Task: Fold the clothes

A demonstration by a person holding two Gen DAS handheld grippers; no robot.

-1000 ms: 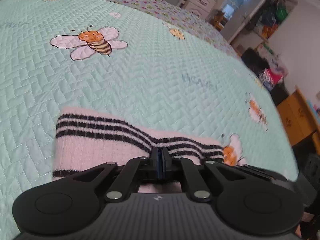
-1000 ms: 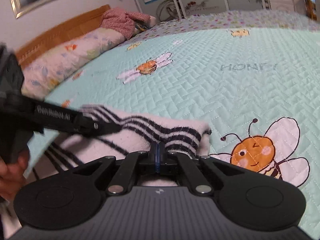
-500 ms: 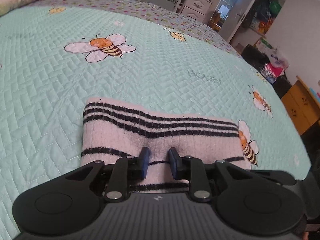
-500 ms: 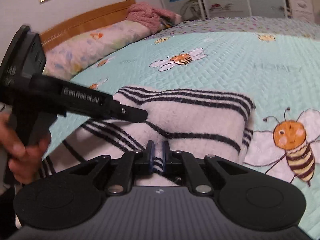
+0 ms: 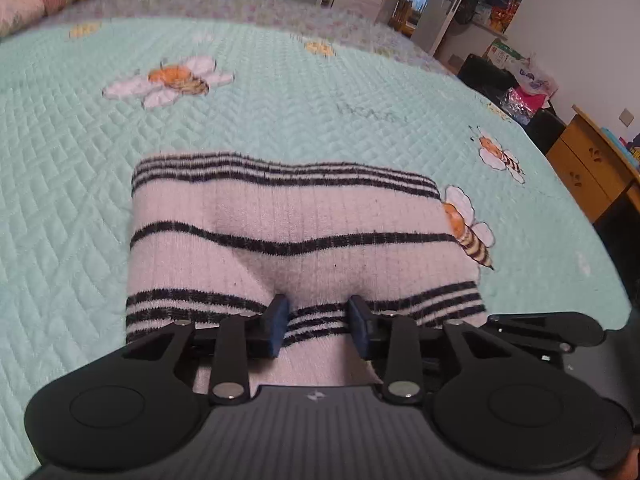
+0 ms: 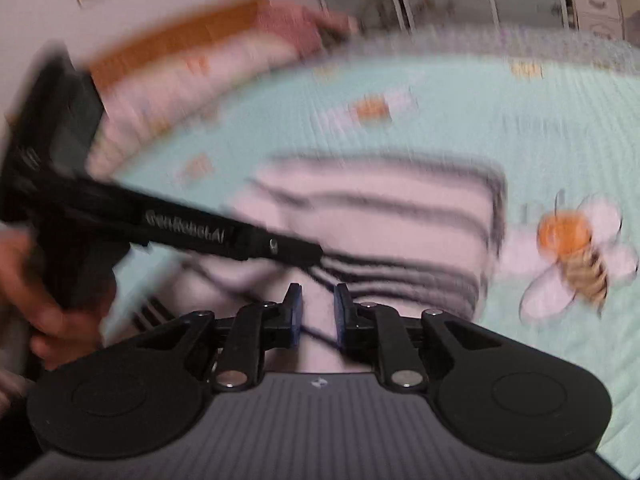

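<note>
Left wrist: quilt (image 5: pixel 280 92), mint with bees, bears folded sweater (image 5: pixel 296 216); cabinet (image 5: pixel 588 164) at 3 o'clock. Left gripper (image 5: pixel 318 326) and right gripper (image 6: pixel 318 312) both spread.

Bed (image 5: pixel 280 120): covered by a mint-green quilted bedspread (image 5: pixel 60 200) printed with bees and flowers. Lying directly on it: one folded white knit garment (image 5: pixel 296 216) with black stripes, flat, near the front edge. Pillows (image 6: pixel 192 76) at the head end, blurred.

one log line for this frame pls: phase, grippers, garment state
phase: release after fold | left gripper: open, over near edge | right gripper: open, view blurred | striped sweater: folded, flat on bee quilt
</note>
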